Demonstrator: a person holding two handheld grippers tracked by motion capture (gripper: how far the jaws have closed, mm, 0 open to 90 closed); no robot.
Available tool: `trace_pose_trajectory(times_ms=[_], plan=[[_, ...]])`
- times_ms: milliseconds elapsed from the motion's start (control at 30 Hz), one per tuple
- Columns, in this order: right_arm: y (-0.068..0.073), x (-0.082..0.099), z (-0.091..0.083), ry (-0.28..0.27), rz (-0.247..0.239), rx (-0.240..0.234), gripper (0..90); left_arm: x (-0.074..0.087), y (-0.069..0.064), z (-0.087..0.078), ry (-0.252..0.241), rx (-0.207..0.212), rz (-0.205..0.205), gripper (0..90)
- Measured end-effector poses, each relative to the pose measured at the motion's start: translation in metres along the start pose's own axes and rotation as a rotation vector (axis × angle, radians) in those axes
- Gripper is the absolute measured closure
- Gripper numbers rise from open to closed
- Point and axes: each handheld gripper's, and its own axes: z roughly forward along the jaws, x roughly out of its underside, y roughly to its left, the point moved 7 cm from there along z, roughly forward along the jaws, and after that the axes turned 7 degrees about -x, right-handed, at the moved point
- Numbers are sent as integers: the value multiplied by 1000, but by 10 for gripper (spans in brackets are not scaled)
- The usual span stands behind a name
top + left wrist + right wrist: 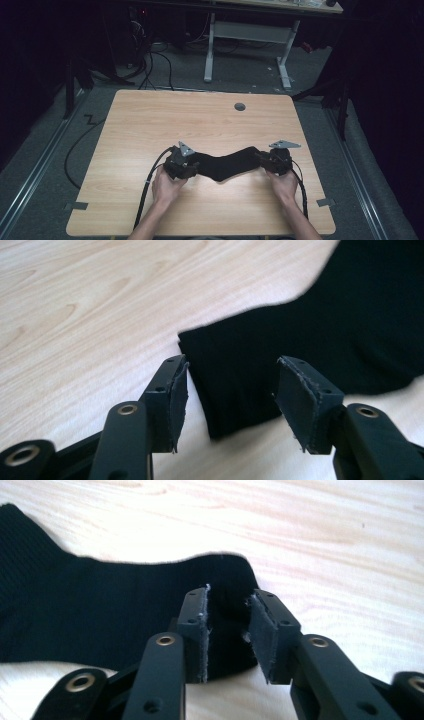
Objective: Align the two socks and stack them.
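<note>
A black sock-like cloth point(225, 165) lies stretched flat across the near middle of the wooden table point(200, 115). My left gripper point(196, 167) sits at its left end, held by a hand. In the left gripper view the gripper point(230, 390) stands open, with the cloth's squared end point(300, 330) lying on the wood between the spread pads. At the cloth's right end is my right gripper point(261, 160). The right gripper view has that gripper point(230, 617) open by a narrower gap, its pads on either side of the rounded end of the cloth point(100, 615), not pressing on it.
A round grey grommet hole point(240, 106) sits near the table's far edge. Tape marks point(76, 205) flag the front corners. A cable point(145, 190) trails from the left gripper toward the front edge. Beyond the table stands a white desk frame point(210, 50) with cables on the floor.
</note>
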Motion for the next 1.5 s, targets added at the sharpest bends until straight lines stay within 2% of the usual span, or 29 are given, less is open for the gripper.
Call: trace_pose_trajectory(times_ms=[133, 233, 367, 467, 633, 800, 933, 1033, 1200, 1367, 1500], plan=[[0, -4, 8, 14, -13, 5, 741, -1, 0, 17, 44, -15, -38, 451], [-6, 5, 23, 86, -19, 22, 759, 4, -1, 26, 81, -27, -26, 448], [-7, 8, 23, 75, -2, 0, 735, 7, 2, 27, 88, -27, -43, 438], [-2, 9, 22, 89, -26, -5, 705, 10, 6, 25, 100, -34, -39, 437], [14, 14, 22, 107, -67, -28, 674, 16, 18, 21, 117, -31, -69, 432], [24, 13, 21, 98, -66, -52, 618, 19, 26, 19, 122, -47, -84, 433], [19, 3, 11, 19, -21, -31, 558, 21, 28, 16, 114, -57, -87, 436], [11, 5, 12, 32, 15, -17, 544, 20, 26, 14, 84, -41, -99, 416], [6, 14, 24, 61, 62, -25, 552, 17, 18, 7, 52, -38, -82, 381], [7, 13, 27, 67, 37, -11, 587, 14, 8, 2, 25, -42, -52, 385], [12, 13, 28, 77, 8, -6, 659, 13, 5, 4, 11, -44, -51, 396]])
